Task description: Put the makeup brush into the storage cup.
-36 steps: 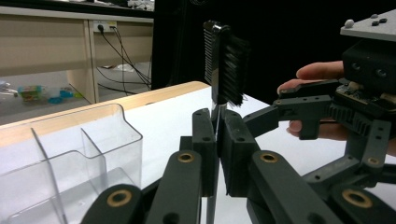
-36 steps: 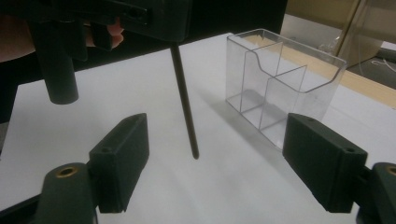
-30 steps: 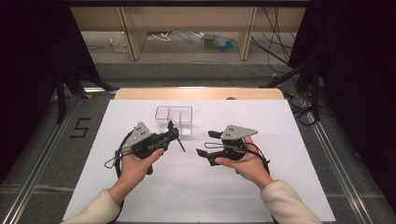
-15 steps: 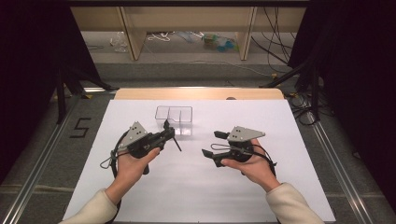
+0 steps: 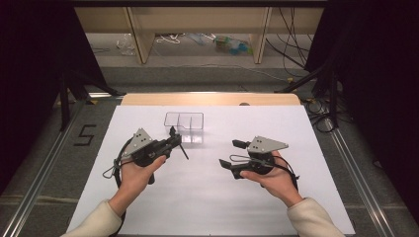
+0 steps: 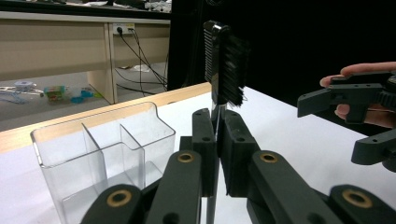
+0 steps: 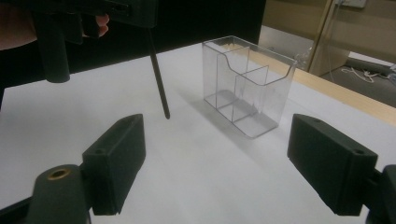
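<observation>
Black brush (image 6: pixel 224 63) seemingly unmoved in left hand-held gripper (image 6: pixel 217 140).

Worktop (image 5: pixel 207 197): flat rectangular surface covered by a white sheet, with a strip of light wood showing along its far edge. Lying on it: one clear plastic organizer (image 5: pixel 184 124), upright, open at the top and split by inner walls into compartments, standing near the far edge, somewhat left of centre. It casts a faint shadow on the sheet.
</observation>
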Tool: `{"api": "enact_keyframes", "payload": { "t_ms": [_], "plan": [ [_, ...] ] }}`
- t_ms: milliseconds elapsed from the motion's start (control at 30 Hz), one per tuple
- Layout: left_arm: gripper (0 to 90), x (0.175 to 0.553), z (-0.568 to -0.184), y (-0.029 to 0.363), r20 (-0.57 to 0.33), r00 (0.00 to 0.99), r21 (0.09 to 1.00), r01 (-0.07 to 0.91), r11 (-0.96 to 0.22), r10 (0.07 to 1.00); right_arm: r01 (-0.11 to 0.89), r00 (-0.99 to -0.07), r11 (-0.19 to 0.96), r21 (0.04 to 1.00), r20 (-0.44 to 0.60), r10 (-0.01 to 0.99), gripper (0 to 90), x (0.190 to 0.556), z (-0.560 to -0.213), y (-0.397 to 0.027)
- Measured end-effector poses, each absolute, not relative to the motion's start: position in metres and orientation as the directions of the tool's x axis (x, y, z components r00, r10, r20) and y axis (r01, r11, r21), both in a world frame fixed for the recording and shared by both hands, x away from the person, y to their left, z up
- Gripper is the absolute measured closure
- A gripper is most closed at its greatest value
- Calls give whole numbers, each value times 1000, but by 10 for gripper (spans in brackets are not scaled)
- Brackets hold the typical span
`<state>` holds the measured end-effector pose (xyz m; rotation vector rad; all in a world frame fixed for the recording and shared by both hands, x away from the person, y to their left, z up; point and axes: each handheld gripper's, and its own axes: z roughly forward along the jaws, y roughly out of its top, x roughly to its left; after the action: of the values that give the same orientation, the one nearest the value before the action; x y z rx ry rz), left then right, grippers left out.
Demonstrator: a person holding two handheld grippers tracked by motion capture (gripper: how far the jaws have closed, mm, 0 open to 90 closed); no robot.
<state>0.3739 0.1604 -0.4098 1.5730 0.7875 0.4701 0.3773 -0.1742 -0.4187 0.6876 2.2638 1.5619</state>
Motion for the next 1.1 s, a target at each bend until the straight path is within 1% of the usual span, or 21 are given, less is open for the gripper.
{"api": "enact_keyframes", "payload": {
  "t_ms": [33,100,167,267,300,367,433,533,567,700,733,767,1000,1033,1100],
  "plan": [
    [851,374,-410,161,-137,684,977,214,-17,717,193,-838,291,937,4,545,204,378,-419,-175],
    [851,374,-409,162,-140,682,976,217,-17,718,206,-840,282,937,21,542,204,377,-419,-176],
    [851,374,-409,162,-149,682,974,226,-12,716,207,-837,287,935,17,547,204,375,-419,-177],
    [851,374,-409,163,-143,685,975,221,-17,714,213,-836,284,935,24,548,202,373,-420,-177],
    [851,374,-409,163,-142,685,975,221,-18,715,197,-838,291,936,7,546,202,373,-420,-178],
    [851,374,-408,163,-138,684,975,219,-22,716,213,-840,282,936,28,542,201,371,-420,-177],
    [851,374,-408,164,-141,678,974,224,-20,722,196,-836,288,937,7,548,201,371,-419,-179],
    [851,374,-407,166,-130,676,976,217,-28,725,213,-834,284,935,22,552,201,368,-419,-180],
    [851,374,-407,166,-130,675,976,215,-25,726,192,-833,279,941,5,554,201,369,-419,-181],
    [851,374,-406,167,-140,668,975,223,-18,731,215,-836,270,939,34,548,200,366,-419,-182],
    [851,374,-406,168,-141,668,974,224,-17,731,194,-833,271,943,13,553,199,367,-420,-183],
    [851,374,-407,168,-138,670,975,222,-19,730,197,-830,278,940,9,557,199,366,-419,-184],
    [851,375,-405,170,-131,665,975,221,-26,735,217,-828,268,939,32,560,199,361,-418,-187],
    [851,375,-405,171,-128,666,975,219,-29,735,199,-827,266,943,16,562,199,362,-418,-188],
    [851,375,-405,172,-130,664,975,220,-26,736,207,-828,255,945,31,560,199,361,-418,-189]
  ]
}}
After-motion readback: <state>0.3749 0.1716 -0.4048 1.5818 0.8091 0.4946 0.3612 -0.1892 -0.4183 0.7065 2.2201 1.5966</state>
